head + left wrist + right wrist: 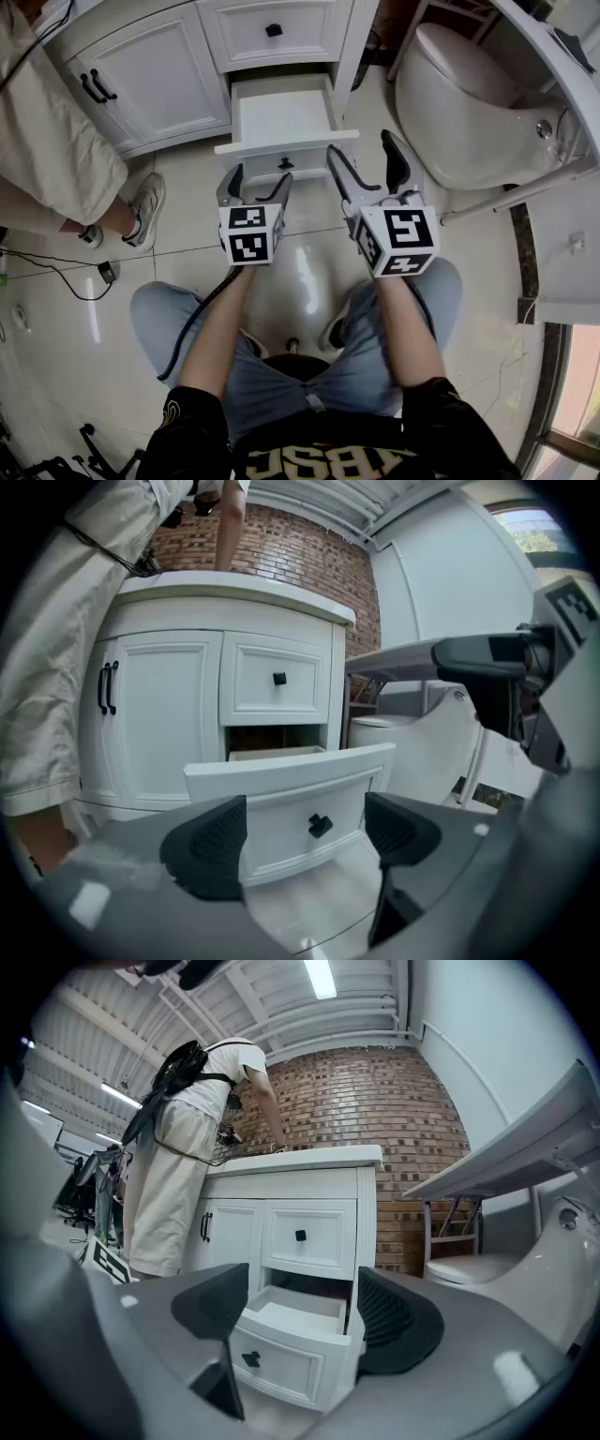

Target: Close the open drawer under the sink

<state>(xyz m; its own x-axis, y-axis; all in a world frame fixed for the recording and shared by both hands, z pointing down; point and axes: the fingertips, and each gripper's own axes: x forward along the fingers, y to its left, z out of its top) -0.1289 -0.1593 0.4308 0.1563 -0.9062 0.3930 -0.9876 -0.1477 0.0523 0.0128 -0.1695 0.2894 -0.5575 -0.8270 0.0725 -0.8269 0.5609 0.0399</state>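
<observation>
Plainly the empty white drawer (281,117) juts out (left tongs (260,183) and right tongs (361,150) agape).

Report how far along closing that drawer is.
Nothing is done yet: the lower drawer is pulled out of the vanity. In hand: the left tool, jaws apart and empty, faces its black knob, apparently not touching. The right tool is open too. Left: push the drawer shut.
</observation>
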